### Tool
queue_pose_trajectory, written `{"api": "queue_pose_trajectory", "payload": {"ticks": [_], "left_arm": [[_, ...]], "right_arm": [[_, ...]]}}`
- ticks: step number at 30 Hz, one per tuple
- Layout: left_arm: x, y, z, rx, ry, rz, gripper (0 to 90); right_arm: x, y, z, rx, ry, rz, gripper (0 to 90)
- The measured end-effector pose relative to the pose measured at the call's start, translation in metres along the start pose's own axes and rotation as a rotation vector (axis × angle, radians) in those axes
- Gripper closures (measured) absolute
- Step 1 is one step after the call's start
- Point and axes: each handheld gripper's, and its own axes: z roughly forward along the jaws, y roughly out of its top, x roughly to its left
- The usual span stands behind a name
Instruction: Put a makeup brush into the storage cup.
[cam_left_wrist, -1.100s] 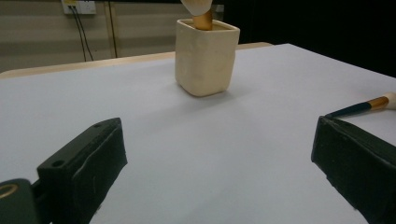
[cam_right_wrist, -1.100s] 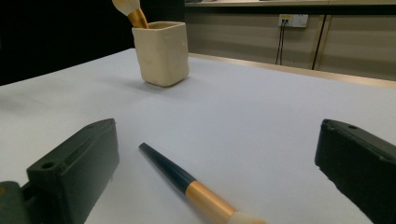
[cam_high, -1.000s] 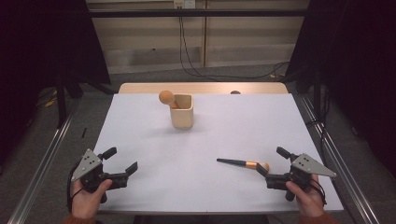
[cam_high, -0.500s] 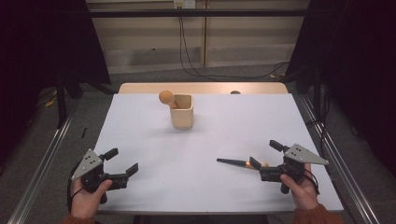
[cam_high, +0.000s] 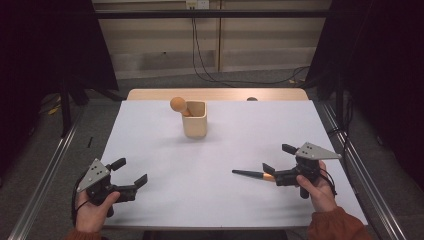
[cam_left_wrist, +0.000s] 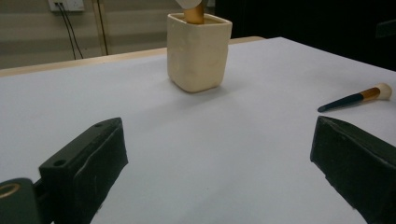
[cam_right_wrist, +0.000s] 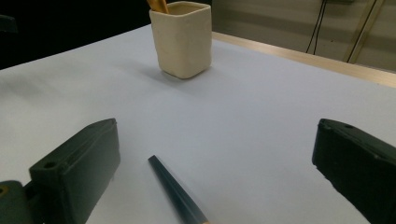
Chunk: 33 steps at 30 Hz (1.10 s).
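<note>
A slim brush (cam_high: 248, 174) with a dark handle, orange band and pale head lies on the white table cover at the right. My right gripper (cam_high: 278, 158) is open around its head end; in the right gripper view the dark handle (cam_right_wrist: 176, 190) runs out between the wide-apart jaws. A cream square cup (cam_high: 194, 119) stands at the far middle, with a round-headed wooden tool (cam_high: 178, 105) leaning out of it to the left. My left gripper (cam_high: 130, 171) is open at the near left with nothing in it. Its view shows the cup (cam_left_wrist: 198, 50) ahead and the brush (cam_left_wrist: 354, 98) far right.
The white cover (cam_high: 150, 140) spans most of the table, and a bare wooden strip (cam_high: 220, 94) shows along its far edge. Metal rails (cam_high: 45, 185) run along both sides. Cables (cam_high: 205, 50) hang at the back wall. A small dark object (cam_high: 252, 99) sits on the far strip.
My right gripper has moved left and a little forward, so that its open jaws now stand around the brush's head end. The left gripper, the cup and the brush have stayed put.
</note>
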Motion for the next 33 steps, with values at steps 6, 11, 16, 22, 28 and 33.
{"api": "queue_pose_trajectory", "payload": {"ticks": [6,11,16,22,28,33], "left_arm": [[-0.001,-0.001,-0.004,0.002,0.005,0.003,3.6],[-0.002,-0.002,-0.006,0.002,0.012,0.006,3.6],[-0.001,-0.002,-0.006,0.003,0.016,0.005,3.7],[-0.002,-0.002,-0.004,0.009,0.010,0.016,3.6],[-0.002,-0.001,-0.004,0.008,0.017,0.014,3.6],[-0.003,0.000,-0.002,0.011,0.013,0.023,3.6]], "right_arm": [[-0.005,0.010,0.012,0.058,0.019,-0.017,0.7],[-0.007,0.017,0.022,0.094,0.042,-0.035,0.9],[-0.009,0.022,0.030,0.156,0.067,-0.050,1.4],[-0.014,0.029,0.036,0.238,0.088,-0.066,2.1],[-0.018,0.031,0.042,0.355,0.130,-0.094,3.3],[-0.019,0.030,0.046,0.448,0.168,-0.118,3.6]]}}
